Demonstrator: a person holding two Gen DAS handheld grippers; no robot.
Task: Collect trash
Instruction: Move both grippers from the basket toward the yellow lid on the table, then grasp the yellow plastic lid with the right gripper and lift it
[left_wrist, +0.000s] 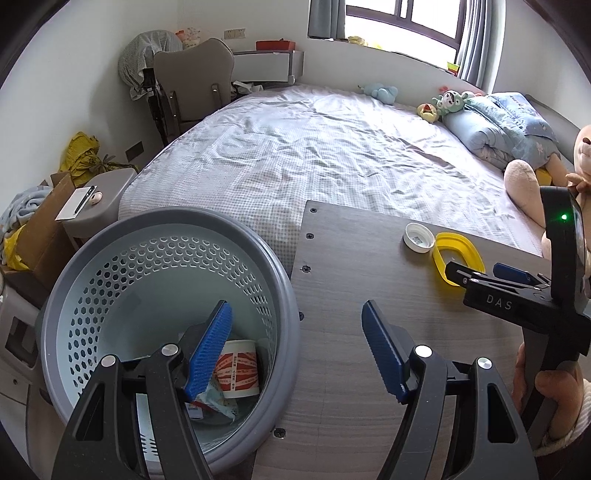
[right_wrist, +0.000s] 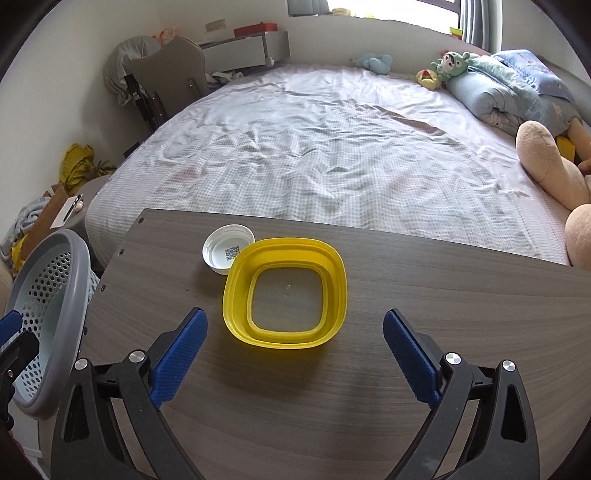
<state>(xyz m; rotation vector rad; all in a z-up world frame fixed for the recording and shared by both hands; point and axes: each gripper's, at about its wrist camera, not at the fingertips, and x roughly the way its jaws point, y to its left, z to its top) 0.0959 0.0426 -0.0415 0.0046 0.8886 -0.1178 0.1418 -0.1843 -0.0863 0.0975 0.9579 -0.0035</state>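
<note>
A yellow plastic lid ring (right_wrist: 285, 293) lies on the dark wood table (right_wrist: 424, 295), with a white bottle cap (right_wrist: 228, 254) touching its far left corner. My right gripper (right_wrist: 293, 328) is open and empty, its jaws standing either side of the yellow ring's near edge. My left gripper (left_wrist: 297, 321) is open and empty, over the table's left edge beside the grey trash basket (left_wrist: 170, 221). The basket holds a paper cup (left_wrist: 238, 369) and wrappers. In the left wrist view the ring (left_wrist: 458, 258), the cap (left_wrist: 418, 237) and the right gripper (left_wrist: 480, 275) also show.
A bed (right_wrist: 314, 147) with a checked sheet lies beyond the table, with plush toys (right_wrist: 546, 162) and a folded blue quilt (right_wrist: 509, 88) at its right. A chair (left_wrist: 192, 85), a grey stool (left_wrist: 103, 195) and a cardboard box (left_wrist: 44, 229) stand at the left.
</note>
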